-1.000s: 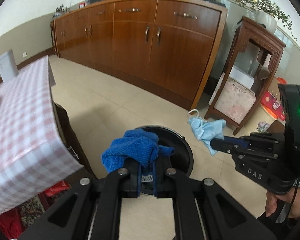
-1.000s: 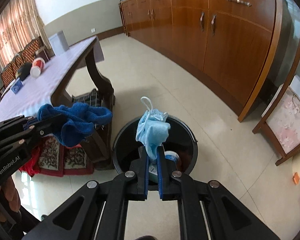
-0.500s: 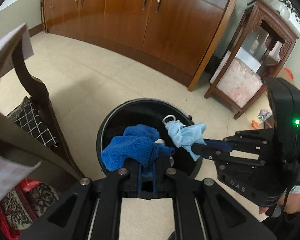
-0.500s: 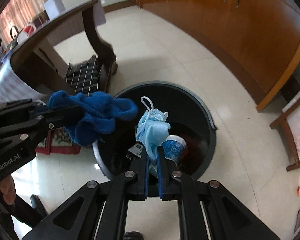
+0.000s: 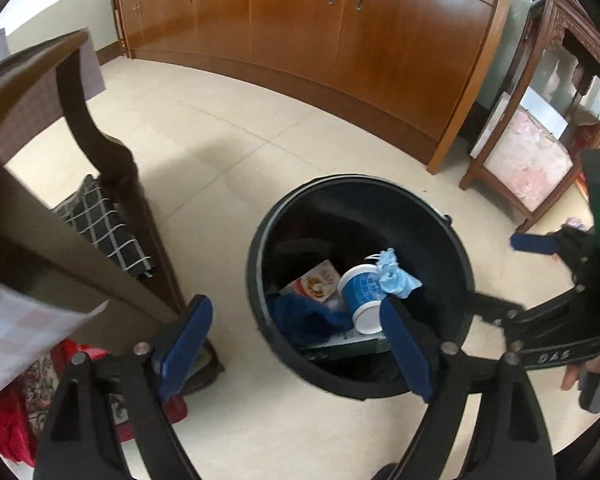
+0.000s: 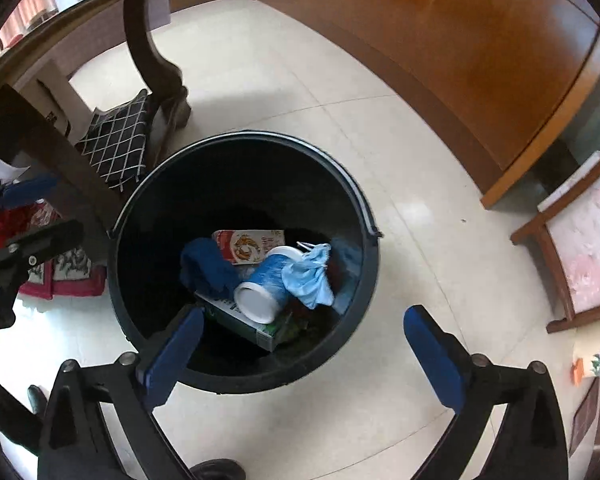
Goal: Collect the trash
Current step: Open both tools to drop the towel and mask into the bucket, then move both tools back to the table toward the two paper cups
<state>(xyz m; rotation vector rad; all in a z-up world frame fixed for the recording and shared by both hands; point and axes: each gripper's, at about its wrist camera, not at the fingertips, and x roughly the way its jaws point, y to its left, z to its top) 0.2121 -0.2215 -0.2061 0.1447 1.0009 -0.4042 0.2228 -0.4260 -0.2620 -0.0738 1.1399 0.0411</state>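
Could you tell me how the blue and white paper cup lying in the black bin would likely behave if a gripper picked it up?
The blue and white paper cup looks empty, so it is probably light. Its thin paper wall would likely crush under a firm squeeze. It lies on its side atop a green carton, so a nudge might roll it within the black bin.

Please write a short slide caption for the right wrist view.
Right gripper opening above the black bin, with mask, cloth and cup inside.
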